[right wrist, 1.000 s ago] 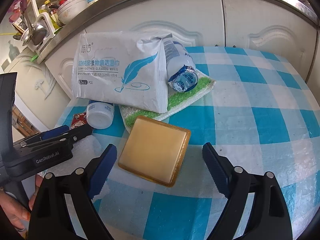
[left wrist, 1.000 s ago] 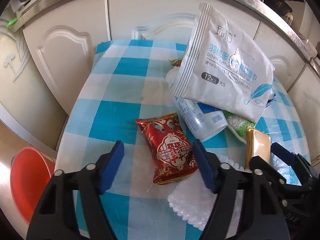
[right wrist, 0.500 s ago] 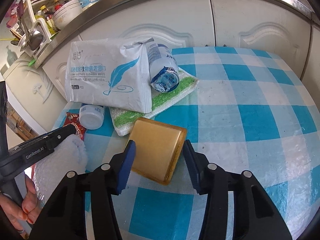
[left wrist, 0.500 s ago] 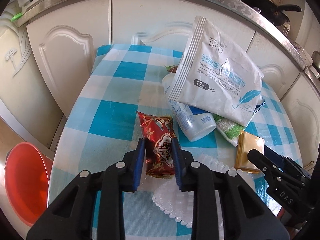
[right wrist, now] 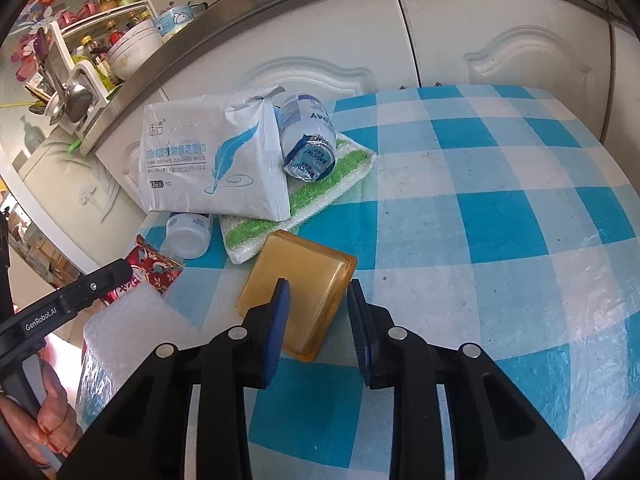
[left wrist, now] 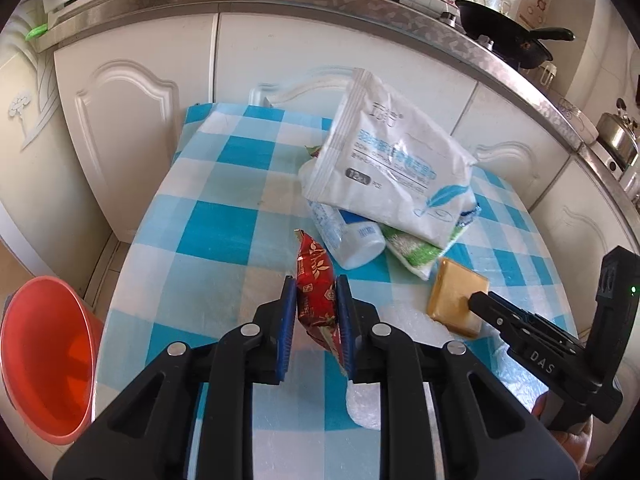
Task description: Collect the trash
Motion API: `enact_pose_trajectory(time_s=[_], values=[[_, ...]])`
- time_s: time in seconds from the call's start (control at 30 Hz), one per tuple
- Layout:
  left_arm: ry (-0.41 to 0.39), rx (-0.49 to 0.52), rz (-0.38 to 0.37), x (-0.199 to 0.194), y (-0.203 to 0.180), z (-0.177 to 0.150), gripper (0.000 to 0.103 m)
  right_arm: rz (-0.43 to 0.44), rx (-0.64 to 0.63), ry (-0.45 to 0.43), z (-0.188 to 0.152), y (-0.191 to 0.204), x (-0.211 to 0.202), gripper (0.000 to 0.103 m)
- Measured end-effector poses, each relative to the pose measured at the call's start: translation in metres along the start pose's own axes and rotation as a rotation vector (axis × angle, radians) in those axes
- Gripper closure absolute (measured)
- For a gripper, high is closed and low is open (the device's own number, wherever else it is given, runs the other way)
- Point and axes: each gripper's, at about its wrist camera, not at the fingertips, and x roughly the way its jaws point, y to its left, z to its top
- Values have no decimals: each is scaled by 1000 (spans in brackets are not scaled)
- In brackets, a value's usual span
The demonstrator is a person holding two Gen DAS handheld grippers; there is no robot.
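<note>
My left gripper (left wrist: 317, 294) is shut on a red snack packet (left wrist: 314, 284) and holds it edge-up above the checked table (left wrist: 216, 240). The packet also shows in the right wrist view (right wrist: 154, 270). My right gripper (right wrist: 318, 298) is shut on a yellow soap-like block (right wrist: 304, 276), tilted up off the table; it shows in the left wrist view (left wrist: 456, 294) too. A white wipes pack (left wrist: 392, 172), two white bottles (left wrist: 348, 236) (right wrist: 306, 140) and a green-and-white sponge cloth (right wrist: 320, 192) lie heaped behind.
An orange bin (left wrist: 44, 356) stands on the floor left of the table. White foam wrap (right wrist: 128, 324) lies at the table's near edge. White cabinets (left wrist: 132, 92) and a steel counter stand behind the table.
Both grippers went from wide open to shut. The left one has raised the red packet off the table and turned it on edge. The right one has tilted the yellow block up.
</note>
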Motion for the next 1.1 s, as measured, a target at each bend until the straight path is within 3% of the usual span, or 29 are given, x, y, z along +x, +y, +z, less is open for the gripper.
enact_pose_trajectory(time_s=[0.2,0.23,0.27,0.33,0.5,0.67,1.1], values=[[45,48,-4,4,-4,-13,78,2,6,-18,-3,-7,-9,77],[57,65,-8,7,-5,-15,71,2,8,-22,-4,-8,-10,78],[65,76,-5,9,-5,-16,55,1,9,-25,-4,-9,-12,78],[76,108,15,14,-10,-19,39,0,9,-32,-4,-10,-14,79],[86,185,85,26,-21,-23,39,-2,7,-41,-6,-11,-17,81],[65,199,144,35,-22,-22,57,-1,4,-46,-7,-11,-19,82],[-41,115,117,0,-3,-25,59,5,6,-80,-9,-10,-30,88]])
